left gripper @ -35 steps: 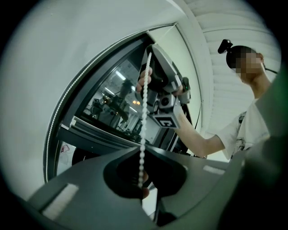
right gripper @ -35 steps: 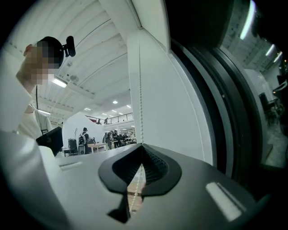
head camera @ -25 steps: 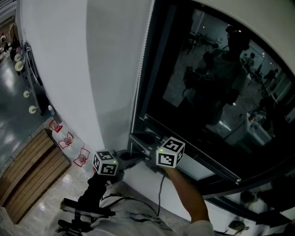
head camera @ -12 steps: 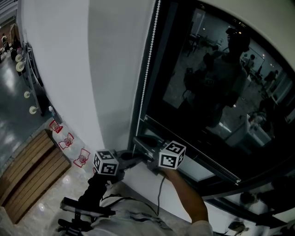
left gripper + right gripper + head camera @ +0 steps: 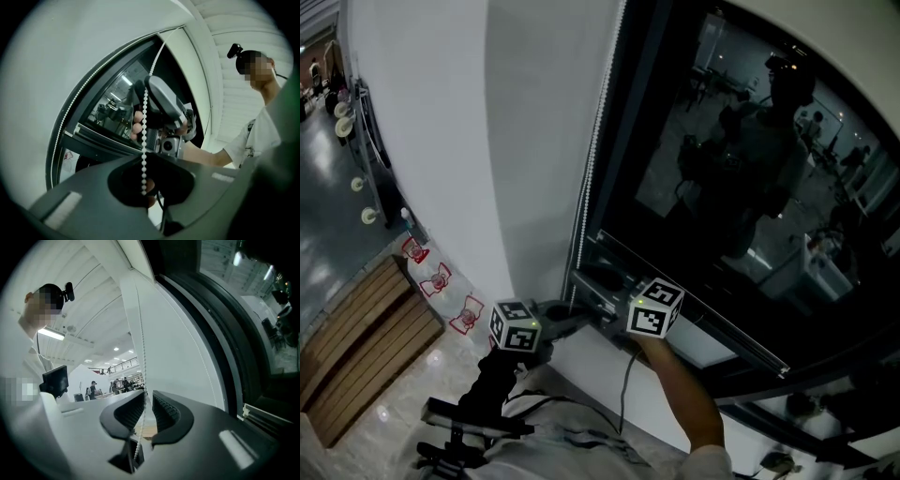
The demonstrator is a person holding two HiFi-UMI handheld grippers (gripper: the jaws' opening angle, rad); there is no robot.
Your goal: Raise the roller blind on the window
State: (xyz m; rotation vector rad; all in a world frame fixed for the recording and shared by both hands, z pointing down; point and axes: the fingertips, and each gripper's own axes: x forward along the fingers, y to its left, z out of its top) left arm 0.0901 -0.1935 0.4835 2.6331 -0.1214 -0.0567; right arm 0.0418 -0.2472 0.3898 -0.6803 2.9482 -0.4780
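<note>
– what's happening at the window [image 5: 750,187]?
– the right hand-held gripper [image 5: 148,397] has just been opening. its jaws stand a narrow gap apart, and the bead chain [image 5: 140,333] runs between them without being pinched.
– so the chain's loose?
– no. the left hand-held gripper [image 5: 143,158] is clamped tight on a strand of it, at the window's lower left corner, close beside the right one.
– and the roller blind?
– i can't see its fabric. the glass is bare and dark as far up the window as i can follow, so the blind must sit above that.
– what does that mean for the job?
– my guess is a hand-over-hand change. the left holds the chain so nothing slips back, and the right is freed to take a fresh grip along the window's left edge.
</note>
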